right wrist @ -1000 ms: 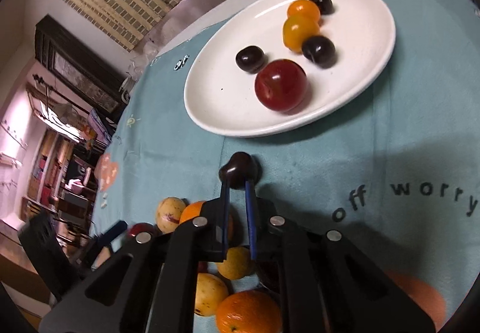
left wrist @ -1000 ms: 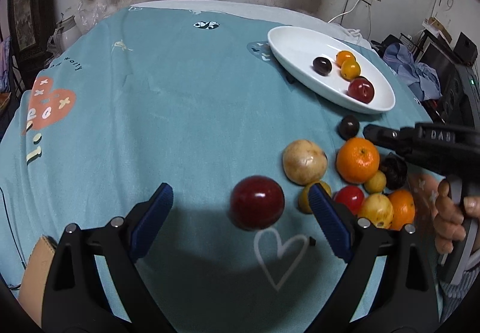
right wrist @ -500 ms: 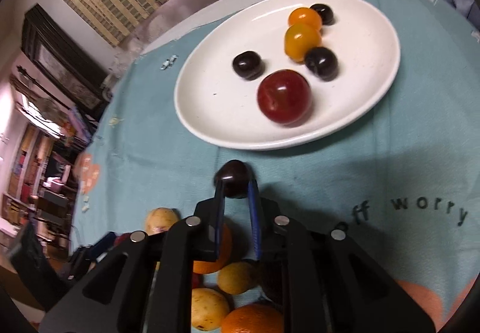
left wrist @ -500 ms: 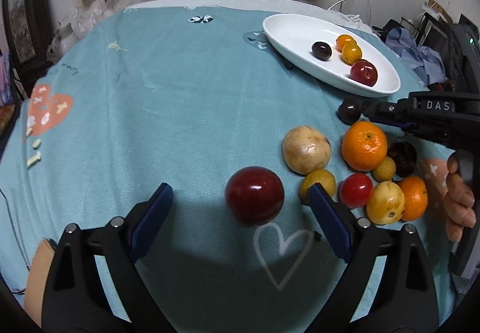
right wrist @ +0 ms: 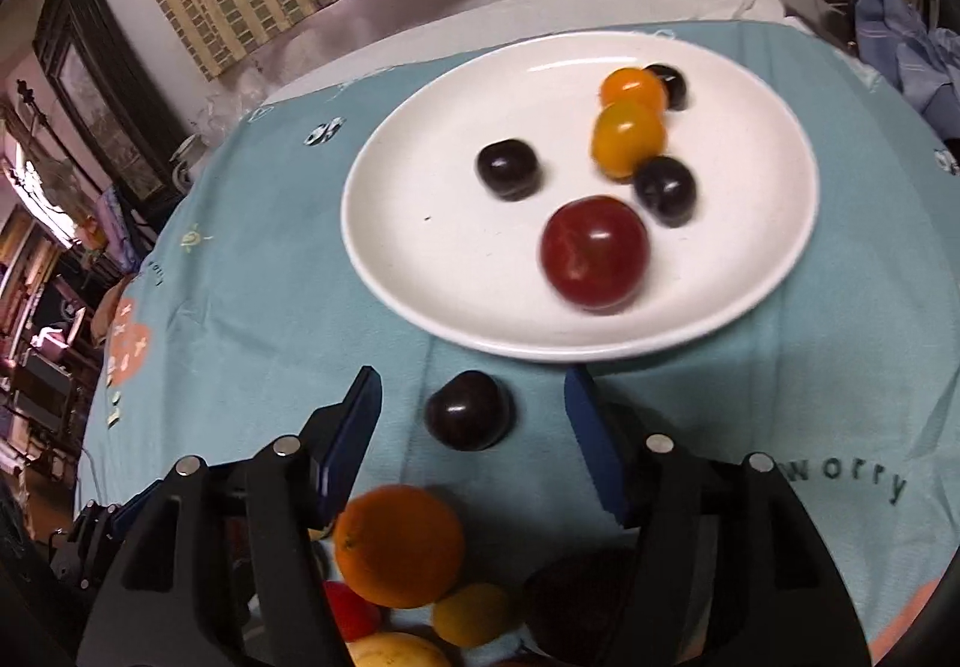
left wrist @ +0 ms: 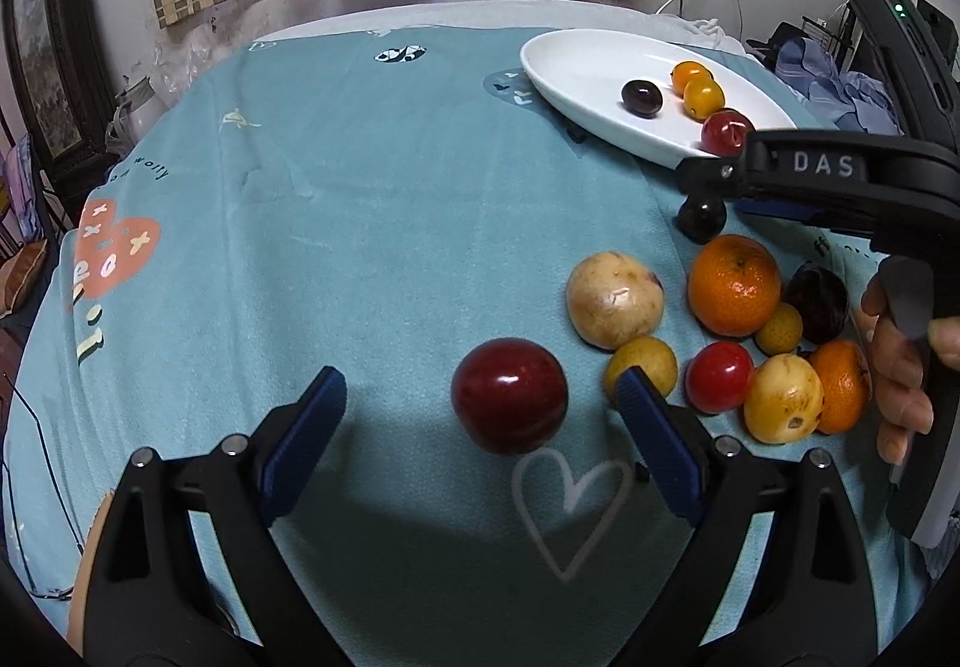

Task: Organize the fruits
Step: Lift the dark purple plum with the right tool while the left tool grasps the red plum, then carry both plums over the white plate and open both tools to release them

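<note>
- on the teal cloth (right wrist: 252, 307), a dark plum (right wrist: 467, 410) is seen between the opening jaws of the right gripper (right wrist: 471, 415), untouched by either pad.
- at 12 o'clock from it, a white plate (right wrist: 420, 223) is loaded with six fruits.
- the left gripper (left wrist: 480, 409) is held wide open around a red plum (left wrist: 509, 404), with a fruit pile (left wrist: 732, 331) at 3 o'clock.

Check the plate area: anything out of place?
One dark plum lies on the cloth just short of the white plate, not on it, between the right gripper's opening jaws, untouched by either pad. The other small dark fruits are on the plate.
</note>
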The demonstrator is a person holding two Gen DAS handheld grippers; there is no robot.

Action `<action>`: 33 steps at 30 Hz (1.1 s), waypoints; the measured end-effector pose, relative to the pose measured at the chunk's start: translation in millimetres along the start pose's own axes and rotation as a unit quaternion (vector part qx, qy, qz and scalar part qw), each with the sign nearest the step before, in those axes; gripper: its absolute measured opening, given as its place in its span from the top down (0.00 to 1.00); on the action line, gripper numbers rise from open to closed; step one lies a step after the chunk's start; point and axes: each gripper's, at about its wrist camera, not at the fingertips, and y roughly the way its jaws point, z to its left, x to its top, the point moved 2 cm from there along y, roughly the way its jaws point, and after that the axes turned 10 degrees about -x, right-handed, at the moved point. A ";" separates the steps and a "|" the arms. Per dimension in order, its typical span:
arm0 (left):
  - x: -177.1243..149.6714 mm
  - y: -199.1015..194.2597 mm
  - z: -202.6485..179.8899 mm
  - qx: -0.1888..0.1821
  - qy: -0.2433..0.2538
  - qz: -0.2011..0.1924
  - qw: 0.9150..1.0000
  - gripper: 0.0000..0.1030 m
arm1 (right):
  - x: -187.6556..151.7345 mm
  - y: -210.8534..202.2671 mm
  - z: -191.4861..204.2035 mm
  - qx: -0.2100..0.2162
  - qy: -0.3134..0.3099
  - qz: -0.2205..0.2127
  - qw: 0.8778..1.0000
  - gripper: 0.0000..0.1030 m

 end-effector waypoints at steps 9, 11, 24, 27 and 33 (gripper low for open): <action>-0.4 -0.3 2.2 -0.014 0.002 0.002 1.000 0.11 | -3.6 4.0 -2.6 0.030 -0.005 0.024 0.999 0.71; -0.5 -0.1 3.2 -0.022 0.000 0.001 1.000 0.31 | -2.5 -3.9 -5.8 0.040 0.003 0.016 0.999 0.71; -0.9 -2.3 10.9 -0.052 -0.026 -0.012 0.998 0.62 | -1.6 -37.9 -27.6 0.074 0.032 -0.022 0.996 0.71; 4.5 -13.6 15.5 -0.049 -0.039 -0.040 0.997 0.62 | 0.4 -48.0 -36.2 0.070 0.039 -0.041 0.996 0.71; 39.6 -20.1 0.9 -0.041 -0.017 -0.062 0.997 0.62 | 20.3 -69.9 -58.9 0.041 0.051 -0.091 0.994 0.71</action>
